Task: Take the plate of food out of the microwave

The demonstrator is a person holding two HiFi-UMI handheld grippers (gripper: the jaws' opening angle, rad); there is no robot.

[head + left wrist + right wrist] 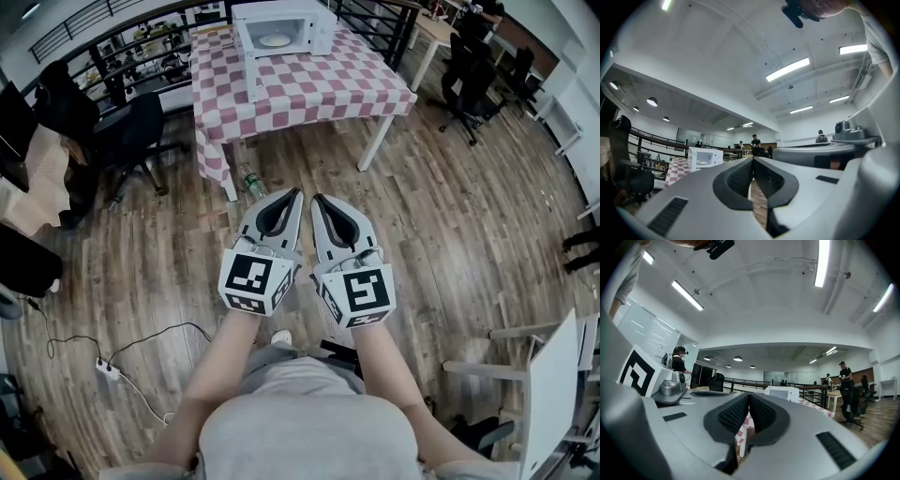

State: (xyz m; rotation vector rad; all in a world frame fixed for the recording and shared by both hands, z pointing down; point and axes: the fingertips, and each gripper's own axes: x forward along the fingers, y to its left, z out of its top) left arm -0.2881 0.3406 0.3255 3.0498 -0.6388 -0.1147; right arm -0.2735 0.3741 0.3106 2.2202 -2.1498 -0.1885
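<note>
One tiny plate (pixel 275 40) — contents indistinct

Red-checked table (pixel 309 92), white microwave (pixel 281 30) standing on it — toward the far edge

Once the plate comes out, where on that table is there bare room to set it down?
The checked tablecloth is bare in front of the microwave and on to the near right corner. The far left is crowded: the microwave stands there and its open door juts toward the near edge. The plate sits inside.
</note>
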